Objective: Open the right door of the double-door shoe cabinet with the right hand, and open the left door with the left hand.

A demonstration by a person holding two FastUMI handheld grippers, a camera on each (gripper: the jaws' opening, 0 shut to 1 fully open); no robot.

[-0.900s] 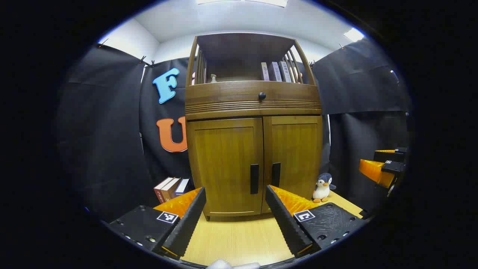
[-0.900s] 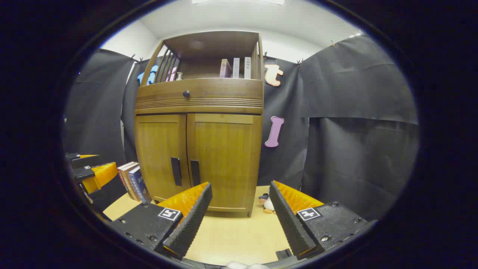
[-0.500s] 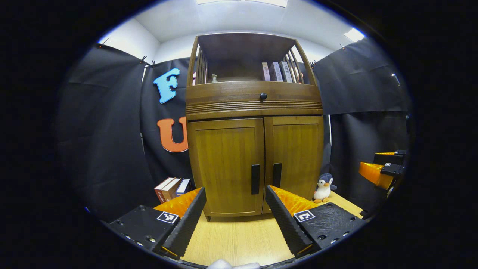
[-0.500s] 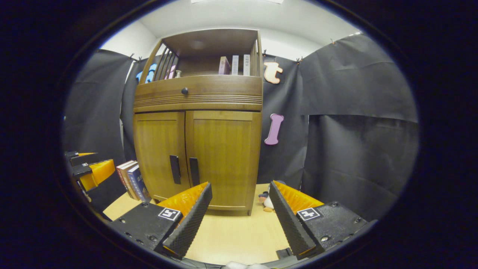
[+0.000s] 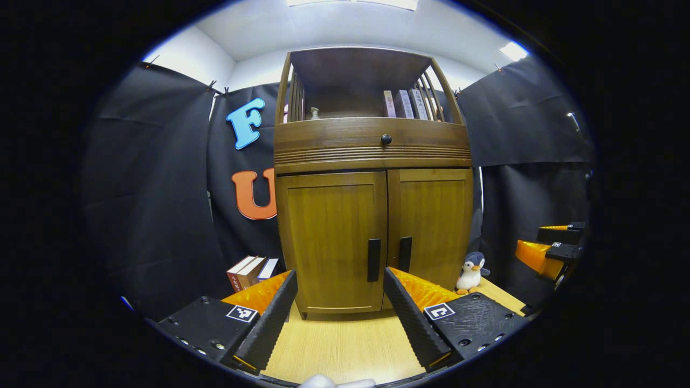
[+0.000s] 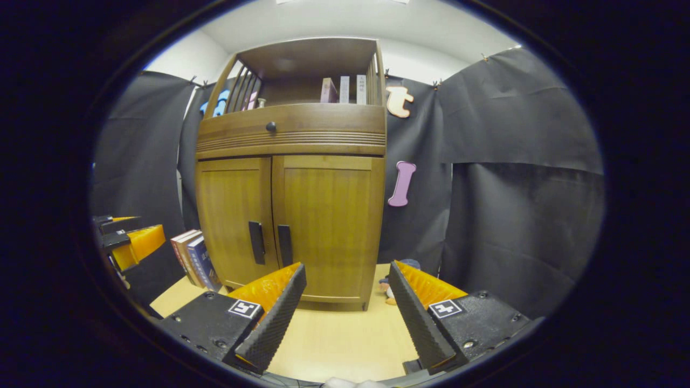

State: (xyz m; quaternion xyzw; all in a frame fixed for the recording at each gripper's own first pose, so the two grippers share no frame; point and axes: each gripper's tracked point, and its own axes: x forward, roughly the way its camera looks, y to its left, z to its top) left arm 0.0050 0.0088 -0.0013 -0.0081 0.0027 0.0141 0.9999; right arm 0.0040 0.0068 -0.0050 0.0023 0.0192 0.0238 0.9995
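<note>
Shoe cabinet [image 6: 291, 215] doors closed — right hand-held gripper [image 6: 345, 318] agape, apart.

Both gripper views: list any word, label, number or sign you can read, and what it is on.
None can be read.
Books on the top shelf: spine print too small.
Books beside the cabinet: spine print blurred.
Square markers on the left hand-held gripper and right hand-held gripper: coded patterns, no words.
Cabinet doors: no text.
</note>
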